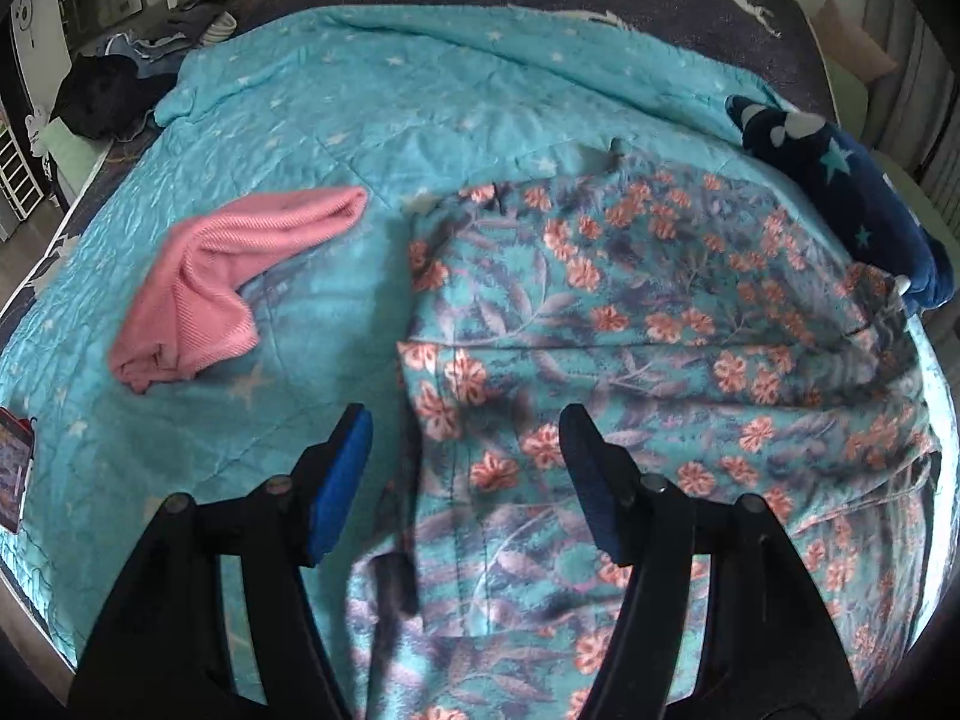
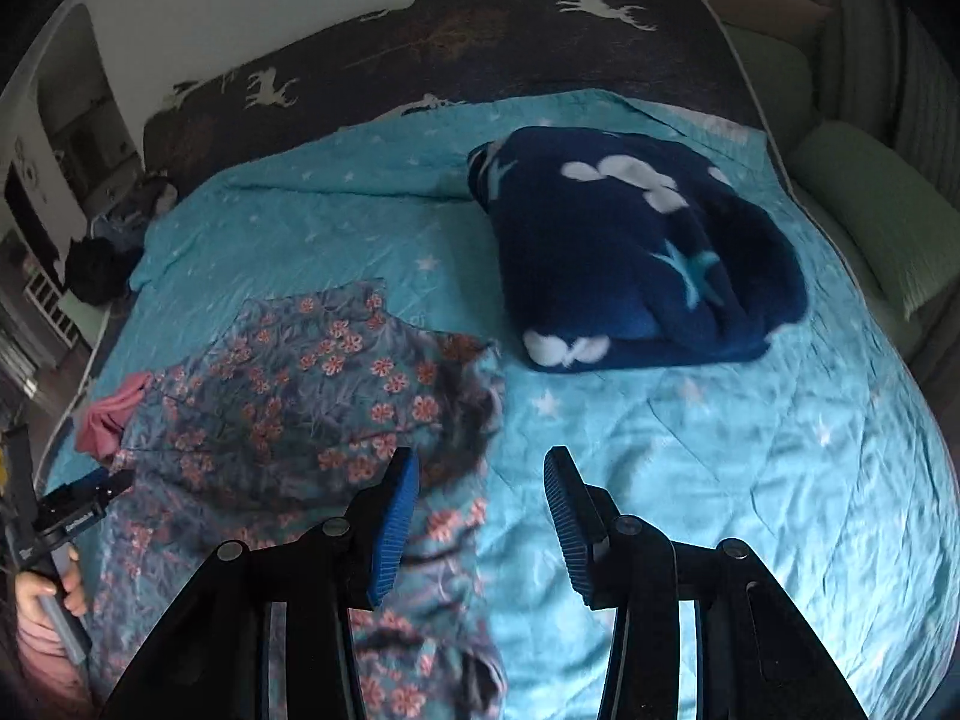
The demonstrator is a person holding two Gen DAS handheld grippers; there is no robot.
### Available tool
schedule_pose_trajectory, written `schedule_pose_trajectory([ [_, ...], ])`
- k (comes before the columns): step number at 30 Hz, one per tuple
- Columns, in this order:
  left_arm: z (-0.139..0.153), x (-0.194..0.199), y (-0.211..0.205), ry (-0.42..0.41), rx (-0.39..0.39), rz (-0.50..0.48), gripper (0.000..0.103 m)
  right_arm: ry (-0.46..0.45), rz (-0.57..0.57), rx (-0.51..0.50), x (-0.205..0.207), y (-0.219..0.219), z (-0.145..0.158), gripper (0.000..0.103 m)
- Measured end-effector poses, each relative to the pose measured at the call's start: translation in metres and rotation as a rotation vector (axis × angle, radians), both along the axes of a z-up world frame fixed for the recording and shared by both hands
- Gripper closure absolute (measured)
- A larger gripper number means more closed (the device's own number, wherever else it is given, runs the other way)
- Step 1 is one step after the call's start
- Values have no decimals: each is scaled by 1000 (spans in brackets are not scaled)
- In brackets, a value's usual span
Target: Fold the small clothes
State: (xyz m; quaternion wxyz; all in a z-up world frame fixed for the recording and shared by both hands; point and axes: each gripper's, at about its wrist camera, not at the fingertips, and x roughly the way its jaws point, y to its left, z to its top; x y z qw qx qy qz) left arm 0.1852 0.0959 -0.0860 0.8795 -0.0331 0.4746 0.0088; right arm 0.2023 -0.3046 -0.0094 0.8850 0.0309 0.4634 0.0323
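A teal garment with pink flowers [image 1: 630, 330] lies spread on the turquoise quilt [image 1: 288, 120]. My left gripper [image 1: 465, 420] hovers open over its left edge, nothing between the blue pads. In the right wrist view the same floral garment [image 2: 288, 396] lies at left, partly folded over. My right gripper [image 2: 480, 468] stands open above the garment's right edge and the quilt [image 2: 690, 480], holding nothing. A pink ribbed garment [image 1: 222, 282] lies folded to the left of the floral one; only a bit of the pink garment [image 2: 111, 417] shows in the right wrist view.
A folded navy fleece blanket [image 2: 636, 252] with white and teal shapes sits at the back right of the bed. A dark headboard cover with white deer [image 2: 420, 42] runs behind. Dark clothes [image 1: 102, 96] are piled off the bed's far left corner. A person's hand [image 2: 48, 594] grips the other tool's handle.
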Motion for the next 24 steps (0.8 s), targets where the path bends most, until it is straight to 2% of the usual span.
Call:
schedule_pose_trajectory([
  [3, -8, 2, 0, 17, -15, 5, 37, 52, -26, -133, 37, 15, -24, 60],
  [4, -9, 1, 0, 14, -19, 4, 37, 79, -38, -121, 47, 13, -32, 60],
  [6, -10, 1, 1, 4, -23, -3, 37, 145, -63, -7, 63, 2, -51, 60],
  [7, -10, 2, 1, -1, -26, -6, 37, 172, -76, 42, 70, -4, -60, 74],
  [8, -10, 3, 2, -4, -29, -5, 37, 185, -86, 55, 73, -6, -65, 98],
  [9, -11, 4, 4, -7, -33, 3, 37, 165, -105, 37, 75, -10, -66, 100],
  [11, -12, 5, 6, -15, -39, 20, 37, 52, -145, -35, 69, -16, -57, 100],
  [13, -14, 5, 8, -23, -39, 25, 37, 7, -189, -96, 69, -23, -54, 100],
  [16, -14, 3, 8, -32, -33, 26, 37, 51, -189, 24, 67, -38, -60, 98],
  [19, -8, 0, 7, -38, -10, 27, 37, 33, -221, 39, 50, -43, -48, 96],
  [22, 6, -2, 11, -69, -25, 11, 37, -20, -113, 49, 30, -26, -23, 94],
  [24, 14, 1, 12, -72, -59, -30, 48, -7, 1, 48, 27, -9, -13, 88],
])
